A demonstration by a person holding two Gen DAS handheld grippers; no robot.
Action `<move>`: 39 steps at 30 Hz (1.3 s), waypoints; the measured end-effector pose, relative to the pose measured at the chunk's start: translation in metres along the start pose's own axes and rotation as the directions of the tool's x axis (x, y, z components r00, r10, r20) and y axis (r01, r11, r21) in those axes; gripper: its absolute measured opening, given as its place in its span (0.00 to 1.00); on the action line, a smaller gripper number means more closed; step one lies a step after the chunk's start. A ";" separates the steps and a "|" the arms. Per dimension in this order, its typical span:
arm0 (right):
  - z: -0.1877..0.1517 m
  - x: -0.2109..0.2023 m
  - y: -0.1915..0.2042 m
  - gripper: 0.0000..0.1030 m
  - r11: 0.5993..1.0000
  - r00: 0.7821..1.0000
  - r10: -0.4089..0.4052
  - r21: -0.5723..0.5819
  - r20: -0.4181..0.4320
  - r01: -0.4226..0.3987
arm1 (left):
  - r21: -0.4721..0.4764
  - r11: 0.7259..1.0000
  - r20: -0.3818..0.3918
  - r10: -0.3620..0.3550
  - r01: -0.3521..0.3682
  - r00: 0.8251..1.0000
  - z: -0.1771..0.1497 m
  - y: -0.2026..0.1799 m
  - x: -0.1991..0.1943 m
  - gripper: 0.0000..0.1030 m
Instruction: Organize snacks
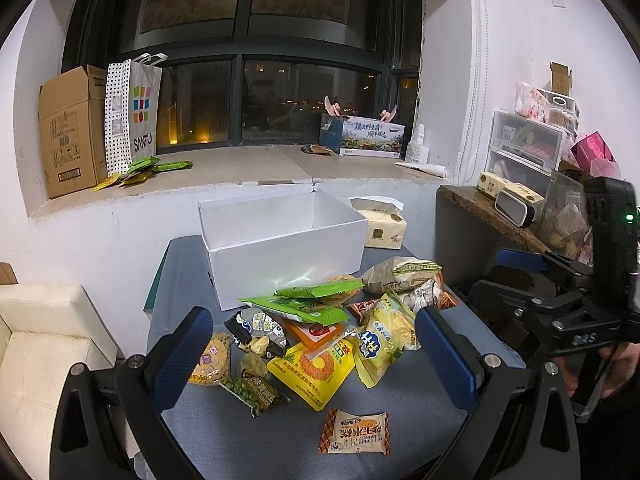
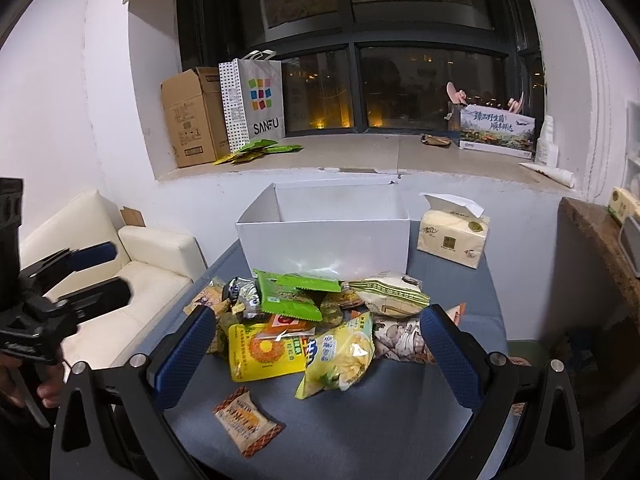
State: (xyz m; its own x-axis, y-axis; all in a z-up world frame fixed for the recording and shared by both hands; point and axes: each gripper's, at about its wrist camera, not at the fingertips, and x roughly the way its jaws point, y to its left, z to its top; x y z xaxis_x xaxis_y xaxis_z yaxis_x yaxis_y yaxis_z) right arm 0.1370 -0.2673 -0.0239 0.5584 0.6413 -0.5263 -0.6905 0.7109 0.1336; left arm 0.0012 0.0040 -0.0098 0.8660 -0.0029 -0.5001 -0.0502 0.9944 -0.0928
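A heap of snack packets (image 1: 320, 332) (image 2: 316, 320) lies on the grey table, just in front of an open white box (image 1: 280, 240) (image 2: 324, 240). A yellow sunflower-print bag (image 1: 316, 368) (image 2: 260, 352) and a pale yellow chip bag (image 2: 340, 356) lie at the front of the heap. A small brown-edged packet (image 1: 354, 432) (image 2: 246, 420) lies apart, nearest me. My left gripper (image 1: 312, 340) is open, hovering before the heap with nothing between its blue pads. My right gripper (image 2: 318, 340) is open too, likewise clear of the packets.
A tissue pack (image 2: 452, 236) stands right of the box. The windowsill holds a cardboard box (image 1: 72, 128), a paper bag (image 1: 132, 112), green packets (image 1: 140, 172) and a printed box (image 1: 364, 136). A cream sofa (image 2: 132, 268) is left, a cluttered shelf (image 1: 528, 184) right.
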 end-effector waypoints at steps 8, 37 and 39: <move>0.000 0.080 -0.034 1.00 0.996 0.995 -0.086 -0.033 -0.052 0.085 | -0.037 0.999 -0.036 -0.002 0.001 0.999 -0.011 0.012 0.012 1.00; 0.014 0.039 -0.049 0.46 0.996 0.993 -0.084 0.043 0.087 0.081 | -0.128 0.986 -0.331 0.058 -0.105 0.942 -0.069 0.132 0.130 1.00; 0.013 0.028 -0.044 0.46 0.997 0.992 -0.068 0.041 0.102 0.065 | -0.119 0.987 -0.355 0.061 -0.110 0.933 -0.068 0.141 0.148 1.00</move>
State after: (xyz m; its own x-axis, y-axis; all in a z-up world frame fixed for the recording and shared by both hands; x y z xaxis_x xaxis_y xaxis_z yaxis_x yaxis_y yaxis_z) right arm 0.1894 -0.2769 -0.0337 0.6483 0.6173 -0.4457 -0.6337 0.7620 0.1335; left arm 0.0883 0.1367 -0.1552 0.6285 0.0206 -0.7775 -0.2035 0.9692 -0.1389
